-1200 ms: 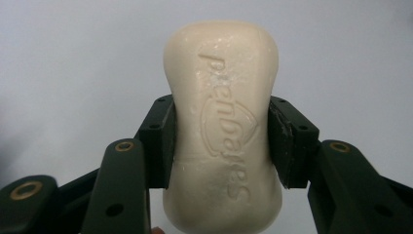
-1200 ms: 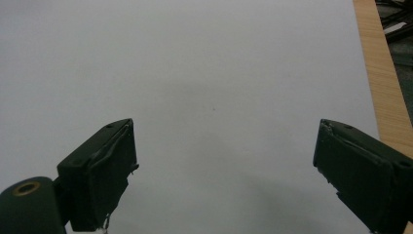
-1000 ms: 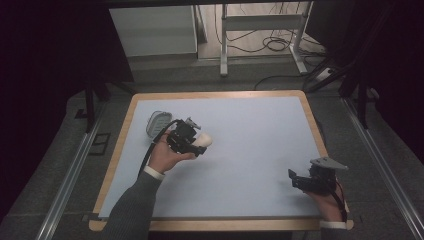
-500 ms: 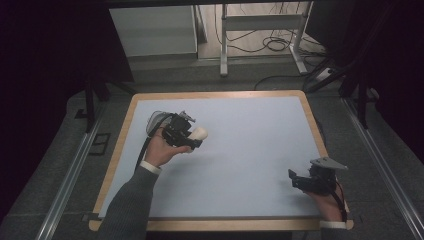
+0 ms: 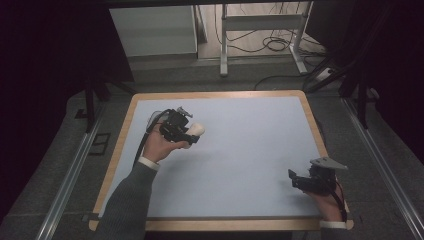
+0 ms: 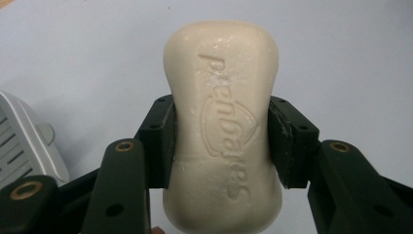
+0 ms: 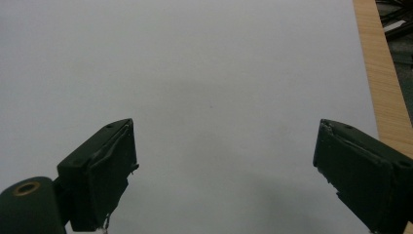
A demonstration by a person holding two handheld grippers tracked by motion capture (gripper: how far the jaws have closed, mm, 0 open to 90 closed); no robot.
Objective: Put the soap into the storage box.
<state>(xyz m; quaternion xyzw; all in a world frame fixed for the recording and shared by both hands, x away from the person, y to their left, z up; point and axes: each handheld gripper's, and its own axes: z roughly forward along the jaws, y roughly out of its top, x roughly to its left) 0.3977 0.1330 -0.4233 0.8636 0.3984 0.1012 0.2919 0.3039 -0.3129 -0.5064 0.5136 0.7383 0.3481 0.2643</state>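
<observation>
Left tool [image 6: 221,146] clamps the soap bar [image 6: 223,126] at its waist — lifted above the desk [image 5: 240,150], beside a grey dish [image 6: 22,141]. Right tool [image 7: 224,170] gapes wide, holding nothing — low near the desk's edge.

1 soap bar [image 6: 223,126], 1 grey soap dish [image 6: 24,139] just beside it, 2 grippers: left [image 5: 187,131] w/ the soap, right [image 5: 298,179] well apart from it.
</observation>
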